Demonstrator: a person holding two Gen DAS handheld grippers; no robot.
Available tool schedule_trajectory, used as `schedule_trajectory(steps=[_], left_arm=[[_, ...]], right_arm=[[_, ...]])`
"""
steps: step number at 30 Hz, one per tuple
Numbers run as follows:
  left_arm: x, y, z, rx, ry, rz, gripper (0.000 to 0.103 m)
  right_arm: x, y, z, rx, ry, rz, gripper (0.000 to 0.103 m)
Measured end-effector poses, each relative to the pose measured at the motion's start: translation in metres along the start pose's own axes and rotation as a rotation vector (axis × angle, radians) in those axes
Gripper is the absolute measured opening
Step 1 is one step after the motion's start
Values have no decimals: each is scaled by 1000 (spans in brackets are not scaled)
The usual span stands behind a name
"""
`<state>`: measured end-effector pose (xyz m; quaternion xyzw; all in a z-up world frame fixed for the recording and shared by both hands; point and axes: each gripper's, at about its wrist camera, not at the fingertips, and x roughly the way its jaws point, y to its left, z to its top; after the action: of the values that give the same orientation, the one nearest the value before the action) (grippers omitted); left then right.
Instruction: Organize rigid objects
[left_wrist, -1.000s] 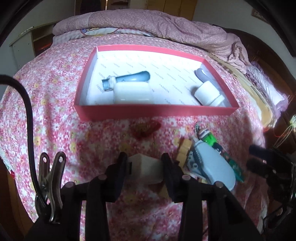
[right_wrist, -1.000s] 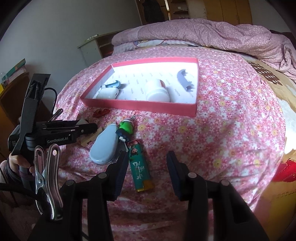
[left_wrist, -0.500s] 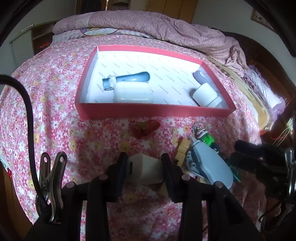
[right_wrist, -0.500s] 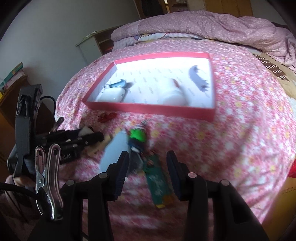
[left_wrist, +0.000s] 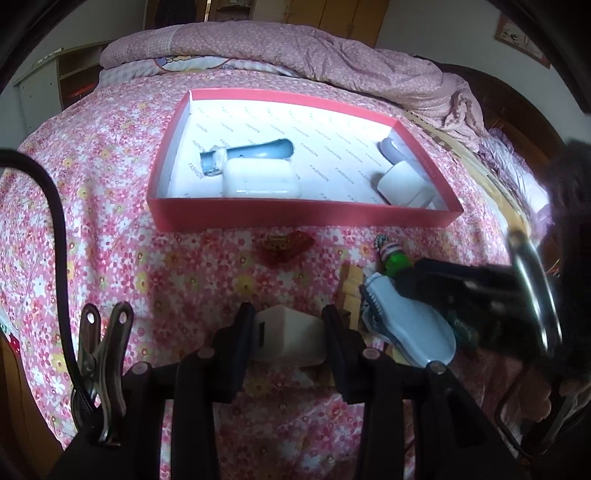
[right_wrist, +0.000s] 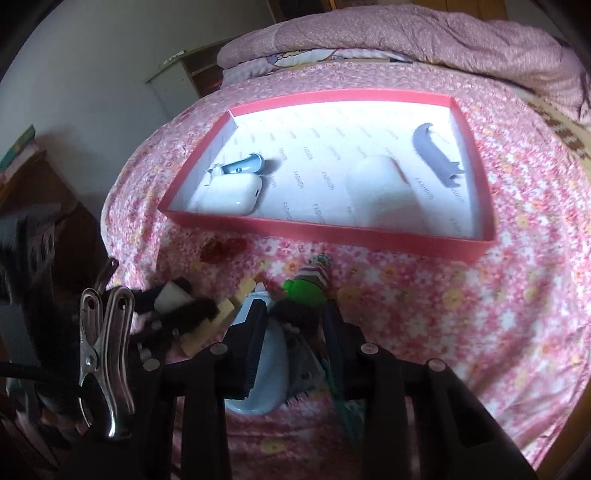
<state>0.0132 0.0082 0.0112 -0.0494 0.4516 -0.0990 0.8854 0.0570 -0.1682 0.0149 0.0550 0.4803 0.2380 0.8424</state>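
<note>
Mid-pick: the left tool (left_wrist: 288, 328) is clamped on a white charger block (left_wrist: 286, 338) at lower centre, below the red box (left_wrist: 295, 218). The right tool (right_wrist: 295, 343) — fingers apart — straddles the blue case (right_wrist: 271, 365); next, squeeze and lift.

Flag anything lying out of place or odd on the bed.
Nothing is damaged or spilled. Several items lie loose outside the pink cardboard tray: a red hair claw, a pale blue oval gadget and wooden blocks, crowded together.
</note>
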Motion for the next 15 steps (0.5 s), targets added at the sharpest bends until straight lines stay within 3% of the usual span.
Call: schedule_trajectory(steps=[4, 6, 9, 15], left_arm=[[0, -1, -1, 2, 0, 2, 39], [0, -2, -2, 3, -1, 3, 39], [-2, -3, -2, -2, -5, -5, 39], [-5, 1, 2, -23, -7, -8, 39]], right_arm=[[1, -11, 3, 53, -10, -23, 32], [-2, -16, 2, 67, -19, 4, 25], [-12, -13, 0, 31, -62, -33, 12], [-18, -18, -5, 39, -87, -28, 8]])
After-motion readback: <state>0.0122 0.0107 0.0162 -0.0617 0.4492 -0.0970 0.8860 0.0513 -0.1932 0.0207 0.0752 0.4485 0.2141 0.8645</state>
